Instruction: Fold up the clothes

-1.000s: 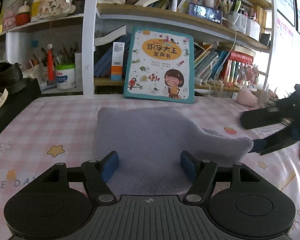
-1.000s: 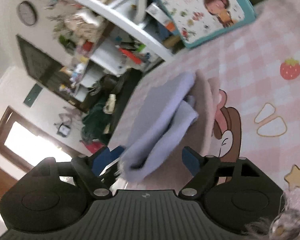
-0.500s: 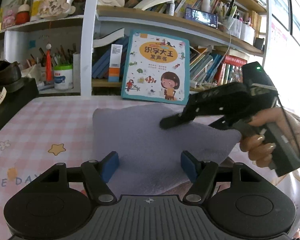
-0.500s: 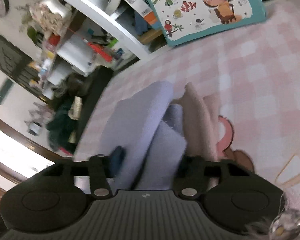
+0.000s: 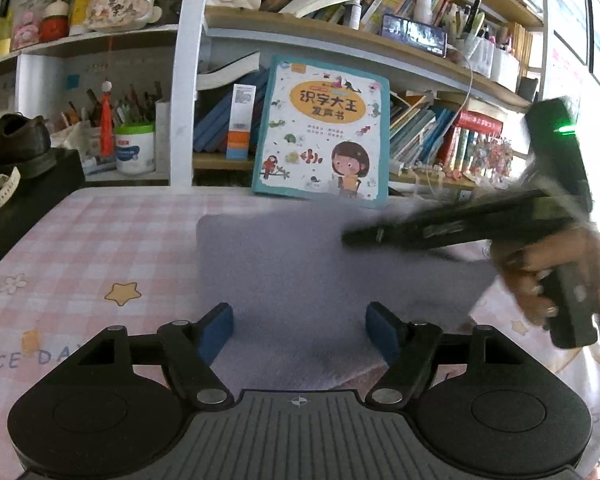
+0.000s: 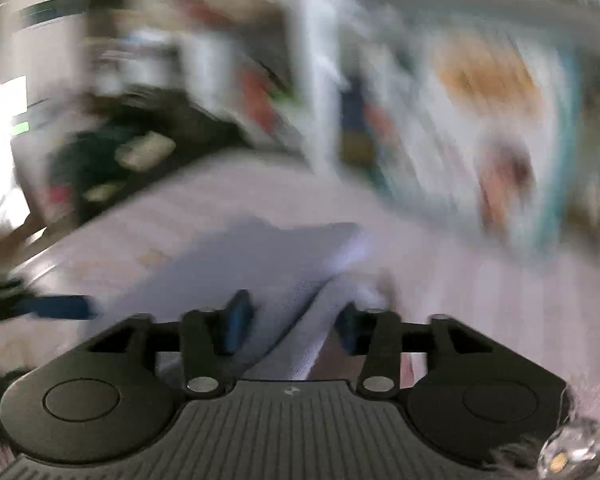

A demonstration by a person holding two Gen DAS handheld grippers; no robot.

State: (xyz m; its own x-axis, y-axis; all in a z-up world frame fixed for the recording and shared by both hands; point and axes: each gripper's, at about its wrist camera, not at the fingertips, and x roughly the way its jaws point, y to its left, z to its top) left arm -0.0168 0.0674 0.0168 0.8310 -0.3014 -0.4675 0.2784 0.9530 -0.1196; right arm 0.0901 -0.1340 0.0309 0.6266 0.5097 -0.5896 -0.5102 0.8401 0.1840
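Garment: lavender, lying folded on your pink checked tablecloth, in front of the picture book. Left gripper: you are holding it over the near edge, jaws apart and opening, cloth between them but unpressed. Right gripper: you are opening its jaws, a fold of cloth lying between the pads; the view is blurred.

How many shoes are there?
1: a dark leather shoe sits on the black box at the left edge of the left wrist view, beside the pink checked tablecloth. A second may be hidden out of frame.
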